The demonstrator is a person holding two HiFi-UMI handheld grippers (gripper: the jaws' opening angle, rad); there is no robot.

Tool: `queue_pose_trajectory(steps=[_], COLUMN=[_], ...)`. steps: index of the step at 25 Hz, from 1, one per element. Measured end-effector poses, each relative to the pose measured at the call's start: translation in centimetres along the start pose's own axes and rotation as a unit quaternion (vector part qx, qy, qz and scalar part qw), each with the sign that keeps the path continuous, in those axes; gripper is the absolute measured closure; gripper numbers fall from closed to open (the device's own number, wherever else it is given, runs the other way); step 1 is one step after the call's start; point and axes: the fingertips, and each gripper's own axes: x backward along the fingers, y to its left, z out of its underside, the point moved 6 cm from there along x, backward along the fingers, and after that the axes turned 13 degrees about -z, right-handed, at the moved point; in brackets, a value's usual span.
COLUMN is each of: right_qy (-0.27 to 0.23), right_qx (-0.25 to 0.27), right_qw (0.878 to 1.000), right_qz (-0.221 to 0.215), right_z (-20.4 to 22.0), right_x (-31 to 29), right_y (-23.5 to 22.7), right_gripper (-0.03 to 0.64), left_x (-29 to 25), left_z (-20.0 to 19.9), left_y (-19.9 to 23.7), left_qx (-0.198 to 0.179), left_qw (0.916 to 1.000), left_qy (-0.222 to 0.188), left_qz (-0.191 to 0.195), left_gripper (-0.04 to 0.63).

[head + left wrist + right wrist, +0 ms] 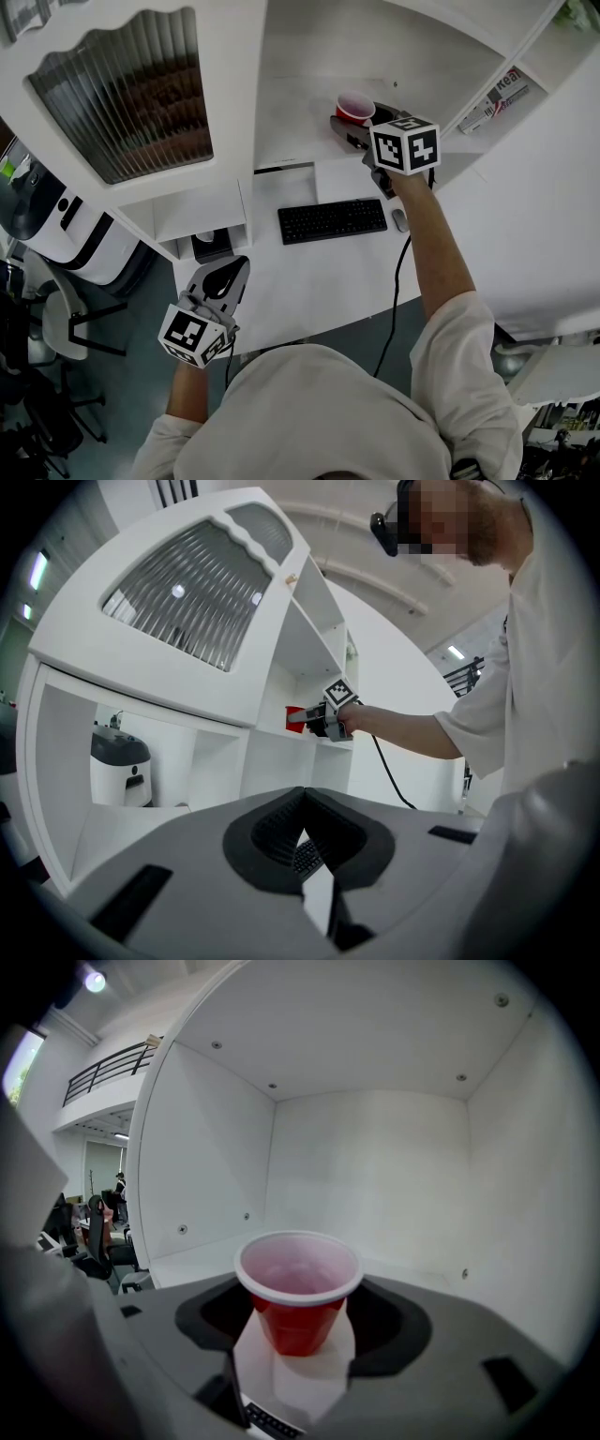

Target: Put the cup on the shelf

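Observation:
A red cup [355, 106] with a white rim stands upright on the floor of the white shelf compartment [291, 112] above the desk. My right gripper [356, 127] reaches into that compartment. In the right gripper view the cup [298, 1297] sits between the two dark jaws of the right gripper [300, 1314], with white shelf [206, 1251] showing on both sides of its lower body, so the jaws stand open around it. My left gripper [225, 277] hangs low over the desk's left front with its pads [272, 832] meeting and nothing in them. From there the cup [294, 719] shows far off.
A black keyboard [332, 220] and a mouse [400, 220] lie on the white desk below the shelf, and a cable [394, 300] runs off its front edge. A cabinet door with ribbed glass [122, 94] is at the left. Boxes [502, 98] lie in the compartment to the right.

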Motion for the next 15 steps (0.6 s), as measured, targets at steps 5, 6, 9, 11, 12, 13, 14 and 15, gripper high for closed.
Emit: queue_pose_trajectory(steps=[5,6,9,11,12,13,14,15], right_qy=[0.004,0.004,0.004,0.002,0.002,0.004,0.008,0.012], right_qx=[0.002,0.001,0.000,-0.002,-0.002,-0.001,0.001,0.004], right_qw=[1.000,1.000,1.000,1.000,1.000,1.000,1.000,1.000], right_qz=[0.002,0.003,0.005,0.006,0.007,0.008,0.008,0.008], right_z=[0.13,0.18,0.30,0.32,0.33,0.36,0.43,0.50], right_x=[-0.03,-0.02,0.00,0.06,0.09,0.10,0.10,0.08], right_y=[0.06,0.02,-0.12,-0.27,-0.35,-0.40,-0.41,-0.39], right_gripper=[0.289,0.287,0.278,0.276,0.272,0.267,0.263,0.256], left_x=[0.06,0.07,0.08,0.06,0.05,0.04,0.03,0.02], left_z=[0.01,0.02,0.04,-0.03,-0.02,0.02,0.07,0.11], left_y=[-0.14,-0.15,-0.15,-0.16,-0.16,-0.16,-0.17,-0.18], left_qx=[0.000,0.000,0.001,0.001,0.000,0.000,-0.001,-0.001], left_qw=[1.0000,1.0000,1.0000,1.0000,1.0000,1.0000,1.0000,1.0000], left_qy=[-0.001,-0.001,0.000,0.001,0.001,0.000,0.000,-0.001], left_qz=[0.003,0.003,0.002,0.002,0.003,0.004,0.004,0.005], left_gripper=[0.594,0.594,0.594,0.594,0.595,0.594,0.594,0.594])
